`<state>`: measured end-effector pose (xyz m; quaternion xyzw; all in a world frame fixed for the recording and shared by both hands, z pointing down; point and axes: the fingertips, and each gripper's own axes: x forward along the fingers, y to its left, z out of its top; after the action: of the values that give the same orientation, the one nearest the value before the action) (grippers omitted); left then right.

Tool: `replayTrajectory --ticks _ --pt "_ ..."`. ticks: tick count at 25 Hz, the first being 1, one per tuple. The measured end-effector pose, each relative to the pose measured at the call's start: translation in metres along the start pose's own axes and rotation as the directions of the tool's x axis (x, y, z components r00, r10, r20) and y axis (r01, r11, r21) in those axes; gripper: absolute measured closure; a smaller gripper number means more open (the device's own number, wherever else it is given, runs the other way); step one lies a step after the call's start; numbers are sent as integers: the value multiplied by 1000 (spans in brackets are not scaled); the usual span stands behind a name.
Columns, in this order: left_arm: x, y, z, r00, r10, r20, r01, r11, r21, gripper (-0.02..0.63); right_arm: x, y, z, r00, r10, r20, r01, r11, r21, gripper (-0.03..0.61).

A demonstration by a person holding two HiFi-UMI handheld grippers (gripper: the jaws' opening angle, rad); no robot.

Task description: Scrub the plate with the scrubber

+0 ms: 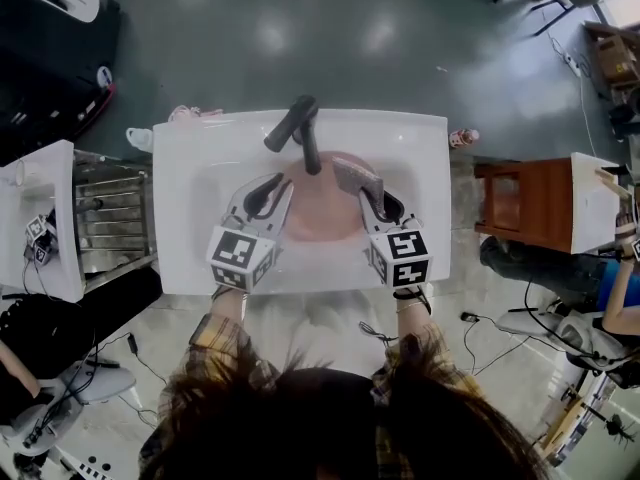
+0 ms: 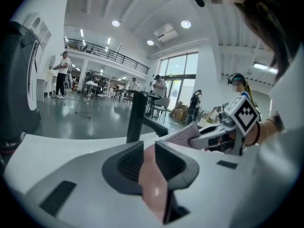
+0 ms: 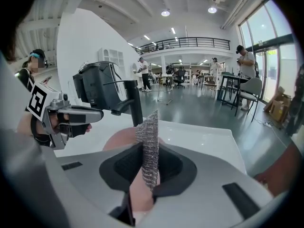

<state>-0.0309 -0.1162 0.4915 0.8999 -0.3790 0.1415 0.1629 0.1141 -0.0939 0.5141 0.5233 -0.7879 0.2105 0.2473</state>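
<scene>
A pink plate lies in the basin of a white sink, under a black faucet. My left gripper is at the plate's left edge. In the left gripper view its jaws stand a little apart, with the plate's rim in the gap, and I see no pad pressing on it. My right gripper is over the plate's right side, shut on a silvery mesh scrubber that stands upright between its jaws. The plate shows beyond them.
A second white sink unit with a metal rack stands to the left. A brown wooden stand is to the right. Cables and equipment lie on the floor near my feet. Other people stand far off in the hall.
</scene>
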Motion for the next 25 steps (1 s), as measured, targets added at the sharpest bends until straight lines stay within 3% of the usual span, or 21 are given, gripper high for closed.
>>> replayTrajectory --ticks 6,12,17,25 --pt "8 12 -30 998 4 -70 -6 1000 -19 526 14 -3 -14 999 26 -22 -25 1000 17 497" --pt "27 25 -74 982 -18 -188 0 996 -92 480 29 -6 -27 997 29 -69 -28 999 18 497" --pt "36 30 -103 966 -51 -254 12 988 -153 480 41 -12 -37 996 26 -83 -23 999 39 495" --pt "40 38 -117 958 -46 -283 -8 982 -186 486 52 -25 -45 996 -34 -82 38 999 37 489"
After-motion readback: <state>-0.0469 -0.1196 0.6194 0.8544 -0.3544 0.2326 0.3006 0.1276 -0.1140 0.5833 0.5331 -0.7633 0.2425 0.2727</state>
